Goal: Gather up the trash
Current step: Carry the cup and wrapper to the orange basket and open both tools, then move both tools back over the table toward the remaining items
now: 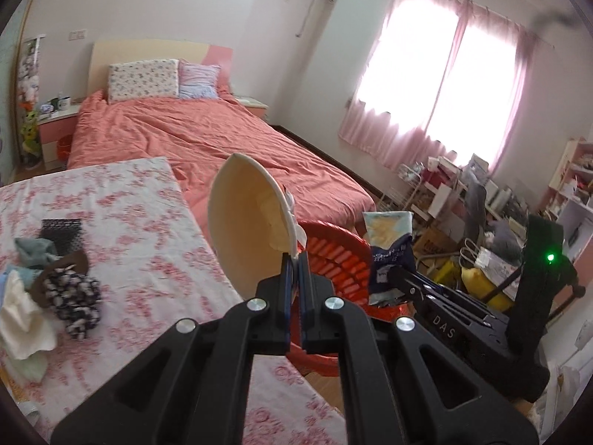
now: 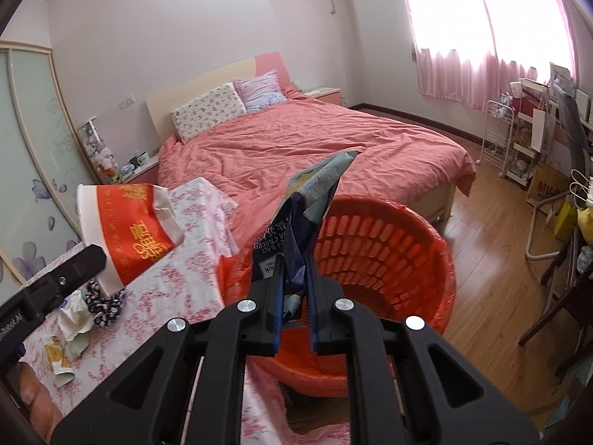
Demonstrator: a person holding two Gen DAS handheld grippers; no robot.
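My left gripper [image 1: 295,259] is shut on the rim of a crushed paper cup [image 1: 244,230], white inside, red with gold print outside [image 2: 126,233]. It hangs over the table's edge, just left of the red mesh trash basket [image 2: 385,256]. My right gripper [image 2: 298,270] is shut on a blue and beige cracker wrapper [image 2: 311,204], held above the basket's near rim. In the left wrist view the wrapper [image 1: 389,248] and the right gripper [image 1: 398,278] show to the right, with the basket [image 1: 333,256] behind my fingers.
A table with a pink floral cloth [image 1: 141,230] carries a pile of cloths and socks [image 1: 48,289] and small wrappers [image 2: 59,359]. Behind stands a bed with a coral cover [image 2: 315,148]. Shelves and bags [image 1: 481,222] crowd the right side by the window.
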